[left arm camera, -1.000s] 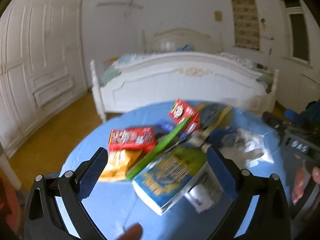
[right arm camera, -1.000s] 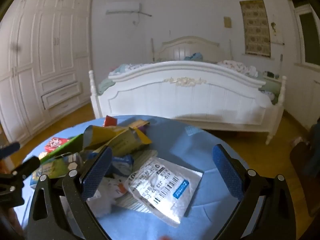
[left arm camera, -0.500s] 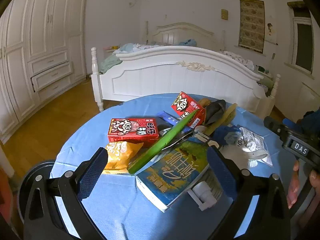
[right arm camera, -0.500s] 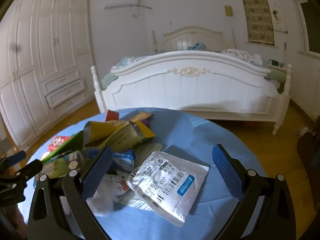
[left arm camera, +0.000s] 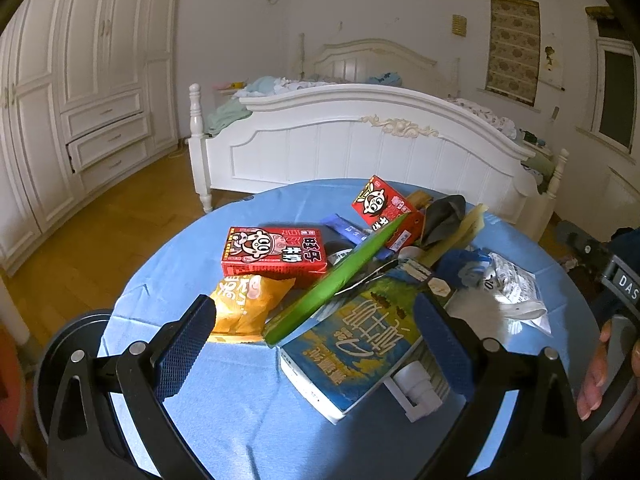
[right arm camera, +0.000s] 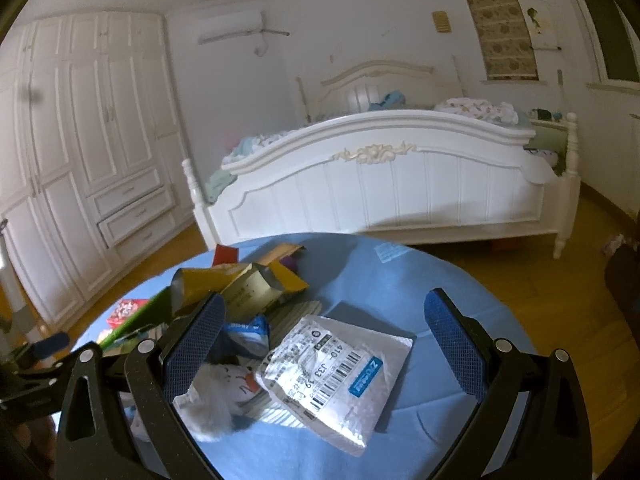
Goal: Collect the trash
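Hovered with both jaws spread and empty, left gripper [left arm camera: 312,344] over the orange snack bag [left arm camera: 246,306] at lower centre, right gripper [right arm camera: 324,344] over the white mailer [right arm camera: 340,376] on the tabletop [right arm camera: 440,280]; best pinched by one loose edge.

A bedroom in a home. A white bed [left arm camera: 360,148] with a carved footboard and a curved headboard fills the middle of the room, with crumpled bedding and clothes [right arm camera: 476,109] heaped on it. Along the left wall runs a tall white built-in wardrobe [left arm camera: 92,92] with panelled doors and drawers. An air conditioner [right arm camera: 232,26] hangs high on the back wall, and a patterned blind [left arm camera: 514,48] covers a window. The floor [left arm camera: 100,216] is yellowish wood. In the foreground stands a round worktop [right arm camera: 400,280] under a blue cloth, strewn with household litter: snack boxes [left arm camera: 276,250], wrappers, a mailer [right arm camera: 340,372].
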Available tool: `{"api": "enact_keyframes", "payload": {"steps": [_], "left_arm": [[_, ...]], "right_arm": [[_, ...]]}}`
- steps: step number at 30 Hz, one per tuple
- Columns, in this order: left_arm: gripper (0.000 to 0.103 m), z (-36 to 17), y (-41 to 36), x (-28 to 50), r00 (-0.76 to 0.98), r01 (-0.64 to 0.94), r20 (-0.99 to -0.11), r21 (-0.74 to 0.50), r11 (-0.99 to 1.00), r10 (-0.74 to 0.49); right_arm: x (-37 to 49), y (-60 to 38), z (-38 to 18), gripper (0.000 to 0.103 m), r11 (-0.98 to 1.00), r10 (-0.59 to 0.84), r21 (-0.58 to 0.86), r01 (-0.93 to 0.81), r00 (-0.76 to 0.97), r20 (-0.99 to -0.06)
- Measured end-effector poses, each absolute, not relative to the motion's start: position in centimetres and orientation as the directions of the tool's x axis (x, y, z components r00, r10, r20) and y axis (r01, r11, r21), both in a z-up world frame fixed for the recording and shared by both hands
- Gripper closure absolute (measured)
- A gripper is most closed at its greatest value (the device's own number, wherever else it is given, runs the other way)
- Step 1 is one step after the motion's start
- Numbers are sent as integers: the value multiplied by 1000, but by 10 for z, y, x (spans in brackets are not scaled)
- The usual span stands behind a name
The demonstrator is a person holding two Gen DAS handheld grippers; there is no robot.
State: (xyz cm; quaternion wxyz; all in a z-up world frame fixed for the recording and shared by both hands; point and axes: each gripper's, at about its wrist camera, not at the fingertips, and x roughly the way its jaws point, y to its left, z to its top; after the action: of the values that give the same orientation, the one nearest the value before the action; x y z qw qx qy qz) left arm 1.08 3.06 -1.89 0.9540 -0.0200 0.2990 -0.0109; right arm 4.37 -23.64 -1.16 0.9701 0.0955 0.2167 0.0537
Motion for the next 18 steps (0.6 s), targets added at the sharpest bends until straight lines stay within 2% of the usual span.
{"api": "enact_keyframes", "payload": {"steps": [18], "left_arm": [[5, -20, 32, 14, 815, 2, -578, -49, 999, -30]], "right_arm": [[42, -239, -11, 5, 972, 151, 228, -58, 897, -416]]}}
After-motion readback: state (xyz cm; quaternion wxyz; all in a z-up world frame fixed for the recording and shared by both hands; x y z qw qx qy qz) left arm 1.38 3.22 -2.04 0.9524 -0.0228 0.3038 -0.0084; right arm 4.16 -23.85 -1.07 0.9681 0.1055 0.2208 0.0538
